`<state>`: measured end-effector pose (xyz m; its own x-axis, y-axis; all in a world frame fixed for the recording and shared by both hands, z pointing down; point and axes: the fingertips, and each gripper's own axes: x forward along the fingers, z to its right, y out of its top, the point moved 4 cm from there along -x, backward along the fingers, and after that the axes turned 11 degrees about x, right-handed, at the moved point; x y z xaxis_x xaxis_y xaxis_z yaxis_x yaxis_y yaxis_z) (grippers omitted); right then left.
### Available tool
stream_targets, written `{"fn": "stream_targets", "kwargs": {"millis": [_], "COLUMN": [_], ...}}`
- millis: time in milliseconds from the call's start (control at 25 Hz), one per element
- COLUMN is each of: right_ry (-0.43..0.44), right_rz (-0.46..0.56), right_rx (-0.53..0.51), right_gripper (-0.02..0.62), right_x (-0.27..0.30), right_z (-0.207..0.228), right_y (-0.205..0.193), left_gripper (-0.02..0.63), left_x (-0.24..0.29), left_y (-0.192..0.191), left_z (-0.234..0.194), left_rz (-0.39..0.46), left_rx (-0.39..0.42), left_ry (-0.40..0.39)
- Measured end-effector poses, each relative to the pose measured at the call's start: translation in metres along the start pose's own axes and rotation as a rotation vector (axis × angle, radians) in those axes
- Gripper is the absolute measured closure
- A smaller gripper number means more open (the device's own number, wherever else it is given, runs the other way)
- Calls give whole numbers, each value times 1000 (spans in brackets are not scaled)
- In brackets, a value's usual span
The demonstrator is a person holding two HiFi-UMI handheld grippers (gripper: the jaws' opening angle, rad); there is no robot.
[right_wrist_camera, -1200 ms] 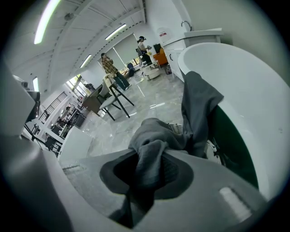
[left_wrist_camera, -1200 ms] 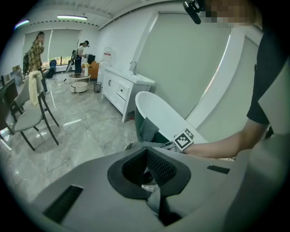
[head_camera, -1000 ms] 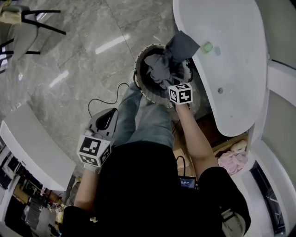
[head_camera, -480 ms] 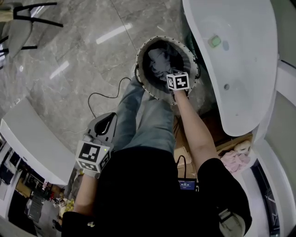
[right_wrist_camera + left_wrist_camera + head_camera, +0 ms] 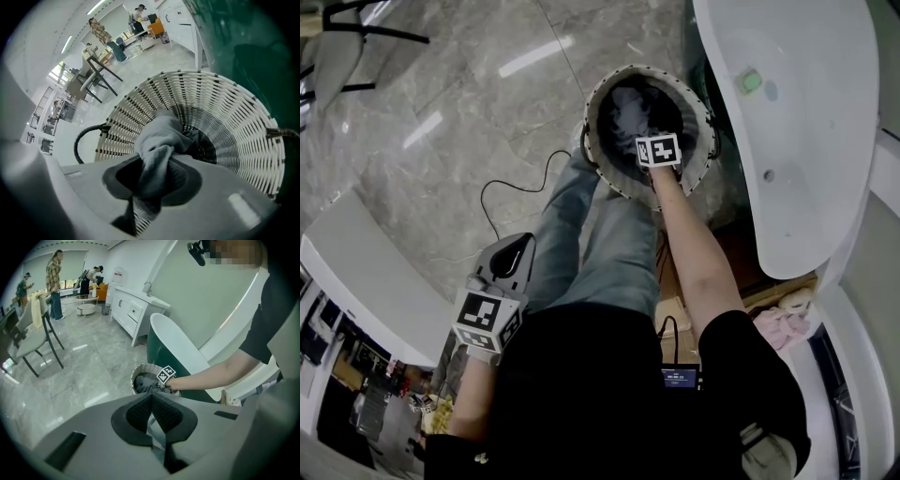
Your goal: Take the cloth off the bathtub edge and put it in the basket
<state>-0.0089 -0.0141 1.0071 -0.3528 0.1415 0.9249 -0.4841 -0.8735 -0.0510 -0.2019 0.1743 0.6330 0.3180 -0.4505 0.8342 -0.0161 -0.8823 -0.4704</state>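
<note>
The grey cloth point(image 5: 158, 140) hangs bunched inside the white wicker basket point(image 5: 229, 112), and my right gripper point(image 5: 152, 171) is shut on its upper end. Its jaws have just eased open slightly, with the cloth still pinched between the pads. In the head view the right gripper's marker cube point(image 5: 658, 150) sits low inside the basket point(image 5: 598, 155), over the cloth point(image 5: 630, 111). The white bathtub point(image 5: 806, 131) stands just right of the basket. My left gripper point(image 5: 514, 251) hangs by the person's left leg, away from the basket. Its jaws point(image 5: 151, 397) are shut on nothing.
A black cable point(image 5: 511, 187) loops on the grey marble floor left of the basket. A chair point(image 5: 347, 37) stands at the far left and a white counter point(image 5: 356, 272) at the left edge. A pink cloth point(image 5: 780, 326) lies by the tub. People stand across the room point(image 5: 54, 282).
My right gripper has sunk into the basket with the cloth, which earlier draped above the rim. The left gripper has lowered a little beside the leg.
</note>
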Motion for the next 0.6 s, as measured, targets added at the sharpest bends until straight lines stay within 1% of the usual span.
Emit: {"fn": "stream_targets", "kwargs": {"millis": [80, 160, 320, 600], "right_ry": [-10, -16, -32, -31], "right_rz": [-7, -16, -19, -21], "right_rx": [2, 11, 25, -34], "right_gripper": [492, 460, 342, 337], "right_x": [7, 12, 16, 13], "right_z": [0, 1, -1, -8], "right_y": [-1, -2, -3, 3], "left_gripper": [592, 592, 592, 592], "left_x": [0, 2, 1, 3], "left_y": [-5, -8, -12, -8], "left_z": [-2, -2, -4, -3], "left_rz": [-2, -4, -9, -8], "left_rx": [-5, -11, -21, -36], "left_ry": [2, -2, 0, 16]}}
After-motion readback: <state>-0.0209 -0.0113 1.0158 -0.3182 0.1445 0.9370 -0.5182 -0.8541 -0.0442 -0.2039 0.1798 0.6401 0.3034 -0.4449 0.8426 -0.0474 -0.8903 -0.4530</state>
